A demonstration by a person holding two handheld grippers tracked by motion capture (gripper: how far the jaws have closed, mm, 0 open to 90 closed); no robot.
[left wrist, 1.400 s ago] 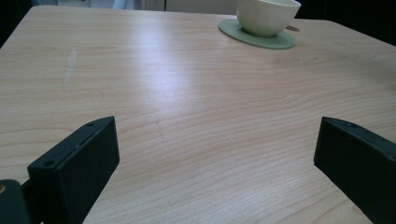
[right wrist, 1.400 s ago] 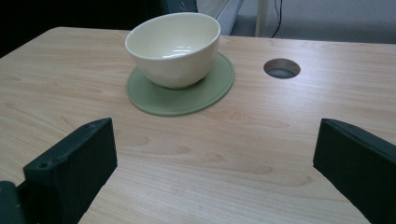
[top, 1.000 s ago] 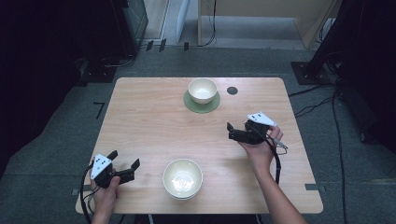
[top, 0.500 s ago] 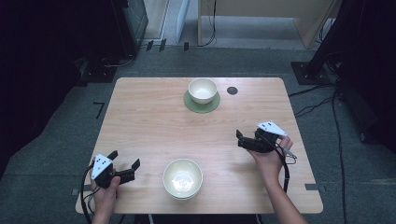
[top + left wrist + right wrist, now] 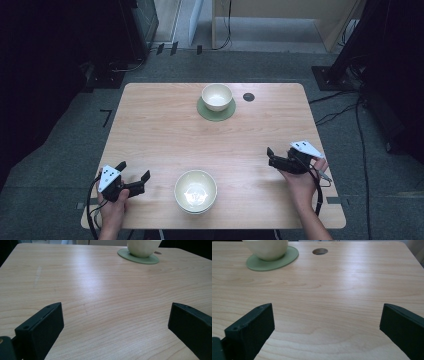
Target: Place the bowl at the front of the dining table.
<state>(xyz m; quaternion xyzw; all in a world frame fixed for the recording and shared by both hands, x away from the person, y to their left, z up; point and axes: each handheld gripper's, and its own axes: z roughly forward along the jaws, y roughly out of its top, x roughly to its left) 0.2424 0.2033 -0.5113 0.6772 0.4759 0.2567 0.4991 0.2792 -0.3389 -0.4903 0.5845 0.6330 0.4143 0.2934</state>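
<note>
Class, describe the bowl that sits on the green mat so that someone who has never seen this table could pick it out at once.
Start from the wooden table and look to its far edge, near the middle, beside a small round hole in the tabletop. There a pale bowl stands on a round green mat. The other bowl, at the near edge, rests straight on the wood with no mat under it.

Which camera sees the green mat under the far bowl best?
The high view: the whole green mat rings the bowl. The right gripper view shows most of it, nearer; the left gripper view just a thin slice at its top edge.
</note>
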